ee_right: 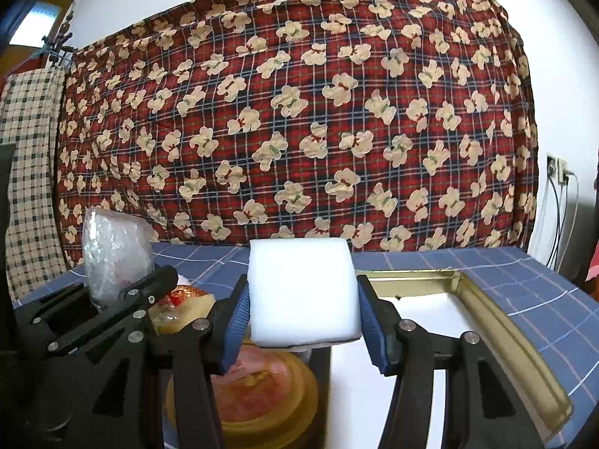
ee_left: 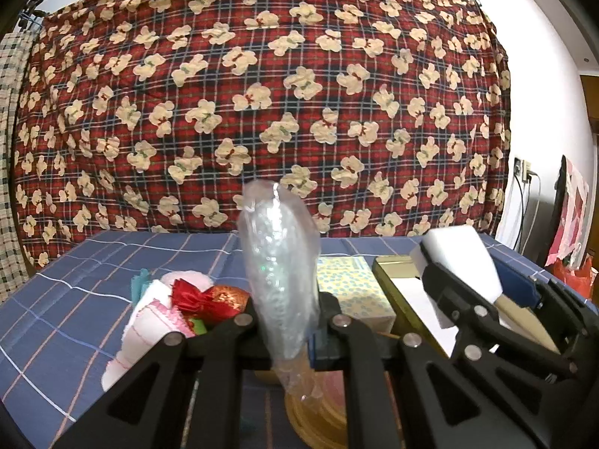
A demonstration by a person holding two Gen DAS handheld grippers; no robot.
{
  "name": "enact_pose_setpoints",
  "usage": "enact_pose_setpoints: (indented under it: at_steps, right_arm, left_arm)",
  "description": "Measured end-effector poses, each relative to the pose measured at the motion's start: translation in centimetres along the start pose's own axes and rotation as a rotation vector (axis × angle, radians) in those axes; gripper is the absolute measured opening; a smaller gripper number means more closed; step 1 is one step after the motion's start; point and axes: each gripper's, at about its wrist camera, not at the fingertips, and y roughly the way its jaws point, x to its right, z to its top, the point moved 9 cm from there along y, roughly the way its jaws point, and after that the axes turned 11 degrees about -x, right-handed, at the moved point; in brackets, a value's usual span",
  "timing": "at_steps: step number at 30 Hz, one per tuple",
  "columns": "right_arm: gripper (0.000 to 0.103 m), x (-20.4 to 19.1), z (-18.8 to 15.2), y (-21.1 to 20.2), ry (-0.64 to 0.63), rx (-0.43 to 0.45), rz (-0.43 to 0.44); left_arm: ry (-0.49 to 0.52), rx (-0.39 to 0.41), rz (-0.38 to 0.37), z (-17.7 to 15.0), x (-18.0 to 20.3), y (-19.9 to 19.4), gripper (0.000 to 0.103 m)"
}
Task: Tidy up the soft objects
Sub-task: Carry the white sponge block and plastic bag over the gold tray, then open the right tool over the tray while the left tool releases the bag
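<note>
Above the blue checked surface (ee_left: 56, 299), the left gripper (ee_left: 288, 336) pinches a clear bubble-wrap bag (ee_left: 279, 269) upright between its fingers, while to its right the right gripper (ee_right: 303, 321) clamps a white foam block (ee_right: 301, 292) over the gold-rimmed white tray (ee_right: 486, 310).

Backdrop quilt (ee_left: 262, 93): red-navy plaid with cream bear print. Tablecloth (ee_left: 56, 299): blue with white and pink grid lines; foam block (ee_right: 301, 292) plain white, bubble wrap (ee_left: 279, 273) clear, box (ee_left: 355, 292) pale yellow with blue dots. Tray (ee_right: 486, 321): gold rim, white inside.
</note>
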Motion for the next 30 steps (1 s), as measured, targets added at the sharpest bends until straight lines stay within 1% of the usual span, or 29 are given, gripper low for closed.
enact_pose_setpoints:
  at_steps: [6,12,17,23,25,28,30]
  right_arm:
    - [0.056,1.7,0.0,-0.2,0.005,0.004,-0.024]
    - [0.056,3.5,-0.1,-0.2,0.014,-0.011,-0.044]
    - [0.056,5.5,0.2,-0.5,0.018,-0.030,-0.060]
    - [0.056,8.5,1.5,-1.1,0.034,-0.054,-0.080]
    - [0.056,9.3,1.8,-0.9,0.035,-0.079,-0.079]
    - [0.057,11.4,2.1,-0.1,0.045,-0.125,-0.101]
    - [0.057,12.5,2.2,0.4,0.054,-0.150,-0.114]
  left_arm:
    - [0.003,-0.028,-0.035,-0.3,1.6,0.5,0.008]
    - [0.006,-0.065,-0.061,-0.7,3.2,1.2,0.008]
    - [0.018,-0.105,-0.099,-0.8,5.0,1.8,0.008]
    - [0.081,-0.139,-0.158,-0.1,8.3,1.6,0.008]
    - [0.106,-0.160,-0.183,0.3,9.6,1.7,0.008]
    - [0.136,-0.221,-0.234,0.3,11.8,2.3,0.008]
    - [0.144,-0.260,-0.253,0.3,12.7,2.9,0.008]
